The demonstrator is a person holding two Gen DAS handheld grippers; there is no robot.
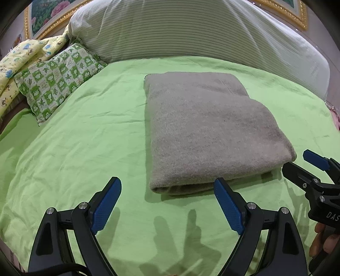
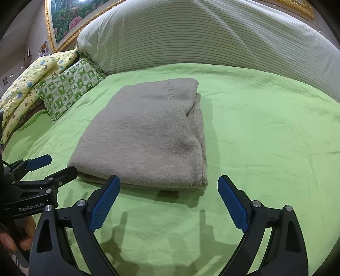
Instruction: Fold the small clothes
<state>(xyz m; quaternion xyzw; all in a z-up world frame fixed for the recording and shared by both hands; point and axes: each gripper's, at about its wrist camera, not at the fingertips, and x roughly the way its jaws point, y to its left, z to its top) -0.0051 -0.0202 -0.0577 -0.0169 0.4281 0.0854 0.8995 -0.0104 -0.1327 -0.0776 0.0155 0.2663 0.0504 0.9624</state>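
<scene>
A grey knitted garment (image 1: pixel 204 131) lies folded into a flat rectangle on the green bedsheet (image 1: pixel 85 148); it also shows in the right wrist view (image 2: pixel 146 135). My left gripper (image 1: pixel 167 186) is open and empty, just in front of the garment's near edge. My right gripper (image 2: pixel 169 184) is open and empty, also just short of the near edge. The right gripper shows at the right edge of the left wrist view (image 1: pixel 297 163), and the left gripper at the left edge of the right wrist view (image 2: pixel 59 165). Neither touches the cloth.
A large striped pillow (image 1: pixel 191 31) lies across the back of the bed. A green checked cushion (image 1: pixel 57 80) and a yellow patterned quilt (image 1: pixel 17 63) lie at the back left. A gold-framed picture (image 2: pixel 63 17) hangs behind.
</scene>
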